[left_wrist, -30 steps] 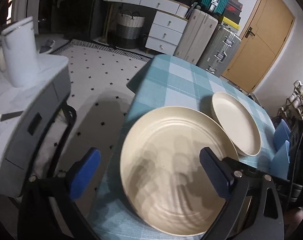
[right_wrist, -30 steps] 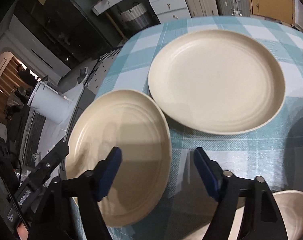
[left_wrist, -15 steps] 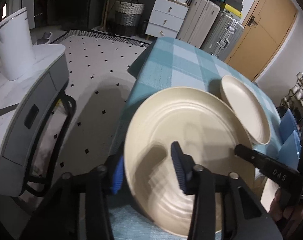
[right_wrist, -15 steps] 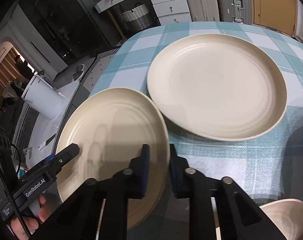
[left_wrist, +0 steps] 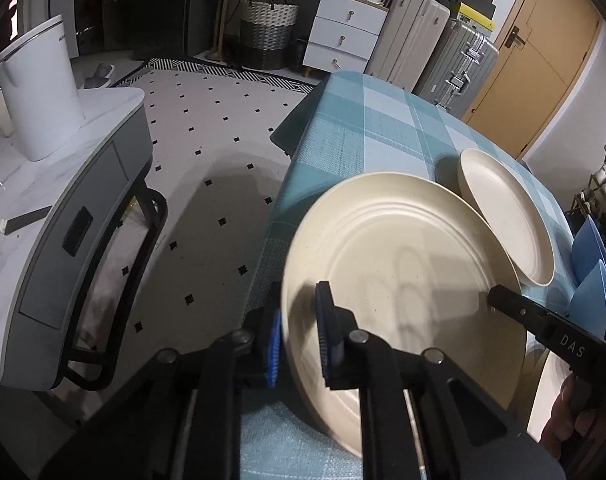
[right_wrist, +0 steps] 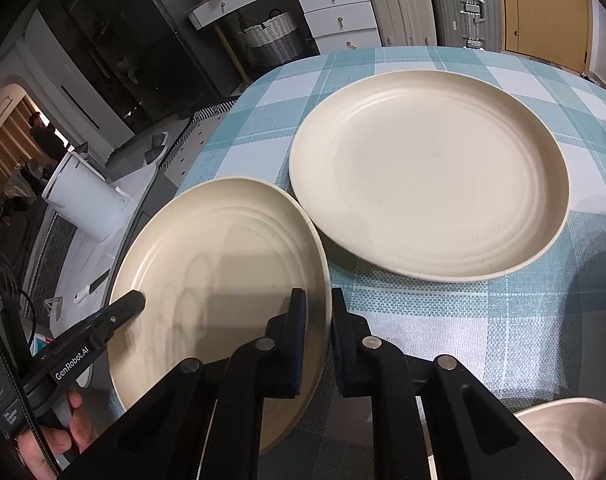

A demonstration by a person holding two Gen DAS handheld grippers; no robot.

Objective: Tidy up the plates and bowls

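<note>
Near plate [left_wrist: 403, 264] [right_wrist: 219, 264] sits at the table's [left_wrist: 367, 120] left edge, tilted, its left rim raised off the checked cloth and overhanging the edge. Left gripper [left_wrist: 299, 340] [right_wrist: 131, 304] pinches that left rim, one pad on top, one underneath. Right gripper [right_wrist: 315, 340] [left_wrist: 499, 296] is clamped on the opposite rim. Second plate [right_wrist: 427, 176] [left_wrist: 503, 216] lies flat just beyond, rims nearly touching. Another cream dish [right_wrist: 567, 432] shows at the near edge. Blue bowls [left_wrist: 589, 264] sit at the right edge, partly cut off.

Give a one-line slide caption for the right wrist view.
Both grippers clamp opposite rims of a cream plate beside a second plate.
</note>
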